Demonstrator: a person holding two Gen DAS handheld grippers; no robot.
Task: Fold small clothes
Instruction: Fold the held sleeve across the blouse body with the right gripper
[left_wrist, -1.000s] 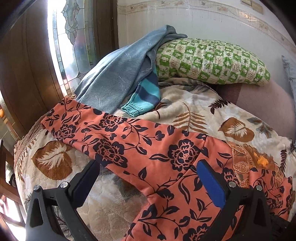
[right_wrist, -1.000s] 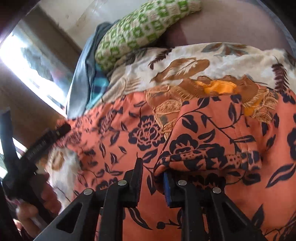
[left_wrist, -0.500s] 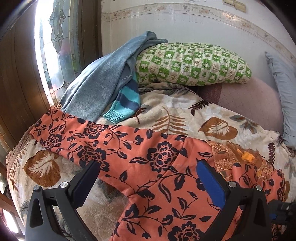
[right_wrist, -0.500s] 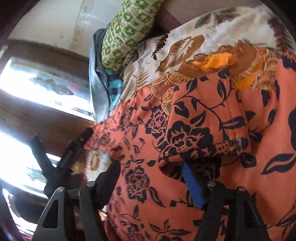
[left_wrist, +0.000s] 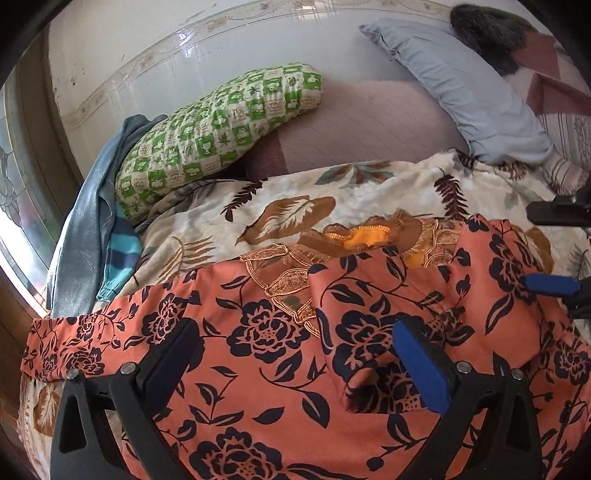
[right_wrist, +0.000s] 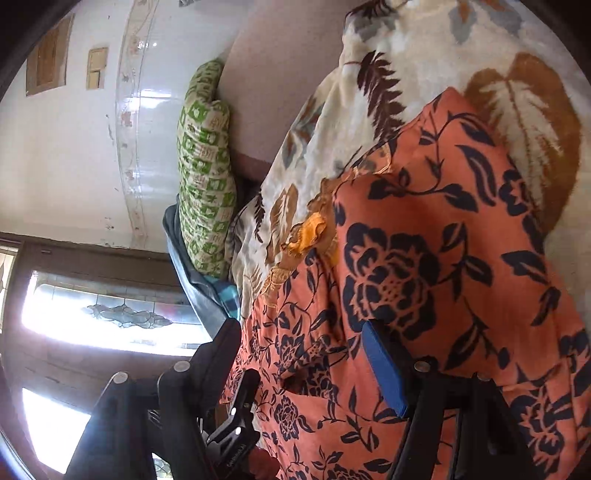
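Observation:
An orange garment with dark navy flowers lies spread on the bed, its gold-embroidered neckline toward the pillows. One sleeve is folded in over the body, and its cuff lies near my left gripper's blue pad. My left gripper hovers open over the garment with nothing pinched. My right gripper is also open and rolled sideways, with the garment behind its jaws and untouched by the pads. It also shows at the right edge of the left wrist view as the right gripper.
The bed carries a cream leaf-print blanket. A green checked pillow and a grey-blue pillow lean on the tiled wall. A blue-grey garment with a teal striped sleeve lies by the stained-glass window.
My right gripper let go of the folded sleeve, opened wide and rolled sideways. My left gripper stayed open and swung right across the garment toward the neckline.

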